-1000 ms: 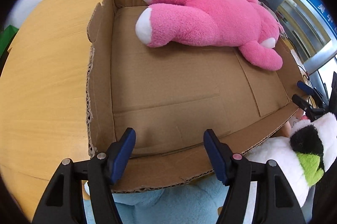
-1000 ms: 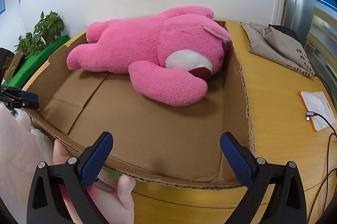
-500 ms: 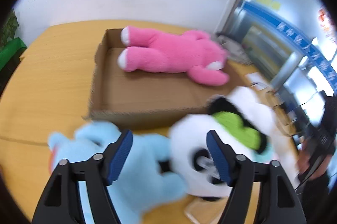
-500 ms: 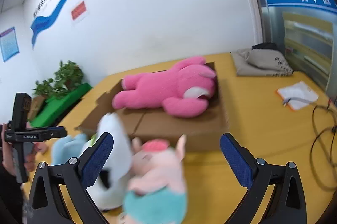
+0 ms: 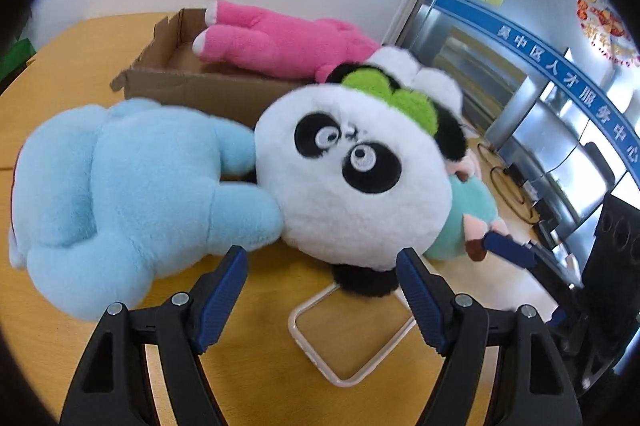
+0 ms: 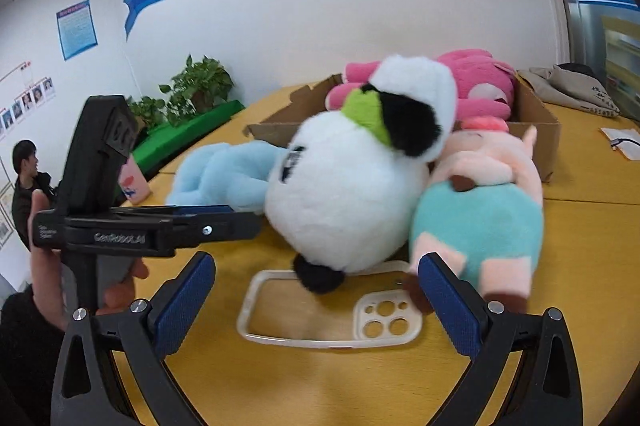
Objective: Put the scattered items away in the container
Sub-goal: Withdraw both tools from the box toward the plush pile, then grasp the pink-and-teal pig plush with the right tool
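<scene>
Left wrist view: wooden table (image 5: 60,74) carries everything. Cardboard box (image 5: 188,88) sits toward the far edge, pink plush (image 5: 280,42) lying inside it along the far wall. Just in front of the box's near wall, on the table: light blue plush (image 5: 120,194) at the left, panda plush (image 5: 352,178) touching it on the right, green patch on its head. Pig plush in teal outfit (image 6: 480,218) leans against the panda's other side and against the box's near wall, mostly hidden behind the panda in the left view. Clear phone case (image 6: 328,310) lies flat on the table toward the near edge, partly under the panda's black foot. Left hand-held gripper (image 5: 320,286) spread wide, its jaws have just been opening, nothing between the pads, panda just beyond the tips. Right hand-held gripper (image 6: 316,298) spread wide too, empty, above the phone case. Right wrist view also shows the left hand-held gripper side-on, with a hand (image 6: 44,266) around its handle.
</scene>
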Tool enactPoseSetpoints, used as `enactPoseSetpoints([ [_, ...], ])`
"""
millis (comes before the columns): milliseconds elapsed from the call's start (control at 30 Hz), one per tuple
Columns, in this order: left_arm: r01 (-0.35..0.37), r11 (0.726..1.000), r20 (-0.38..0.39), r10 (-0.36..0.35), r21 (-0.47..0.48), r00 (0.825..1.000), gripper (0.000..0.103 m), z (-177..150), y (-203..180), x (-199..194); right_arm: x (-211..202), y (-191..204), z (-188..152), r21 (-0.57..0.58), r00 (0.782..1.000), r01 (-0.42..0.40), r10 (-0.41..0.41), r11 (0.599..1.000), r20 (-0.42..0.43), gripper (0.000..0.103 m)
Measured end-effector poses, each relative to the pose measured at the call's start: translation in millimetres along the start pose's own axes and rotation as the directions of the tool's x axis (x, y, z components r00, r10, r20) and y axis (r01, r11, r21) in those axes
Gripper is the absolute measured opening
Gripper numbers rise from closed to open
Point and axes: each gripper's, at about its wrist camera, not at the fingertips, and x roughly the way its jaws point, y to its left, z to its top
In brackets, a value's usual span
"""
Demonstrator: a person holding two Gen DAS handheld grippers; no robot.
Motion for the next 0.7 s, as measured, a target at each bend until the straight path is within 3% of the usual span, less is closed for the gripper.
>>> enactPoseSetpoints([
  [233,-0.017,0.999,0.021,0.016,0.043,1.0,0.076,22,-7,0,0,-17,-1,0.071,1.0,0.018,-0.018,0.997,-0.004,0.103],
  [400,0.009,0.998,-0.01,-0.008,0.059,1.0,0.076,4,-15,7,-21,-31,7,0.082,0.991,0.122,-0.125,0.989,0.037,0.103],
  [567,0.043,0.999,-0.009,-0.043,0.024,0.999,0.076,-8,-20,10,-22,-64,25,0.113,0.954,0.296,-0.3,0.948,0.016,0.103],
  [667,0.047,0.999,-0.023,-0.046,0.023,0.999,0.076,-12,-23,15,-1,-94,23,0.165,0.932,0.361,-0.35,0.918,-0.093,0.103],
  [700,0.049,0.999,-0.027,-0.049,0.024,0.998,0.076,-13,-25,16,6,-103,18,0.176,0.916,0.398,-0.379,0.9,-0.133,0.103],
])
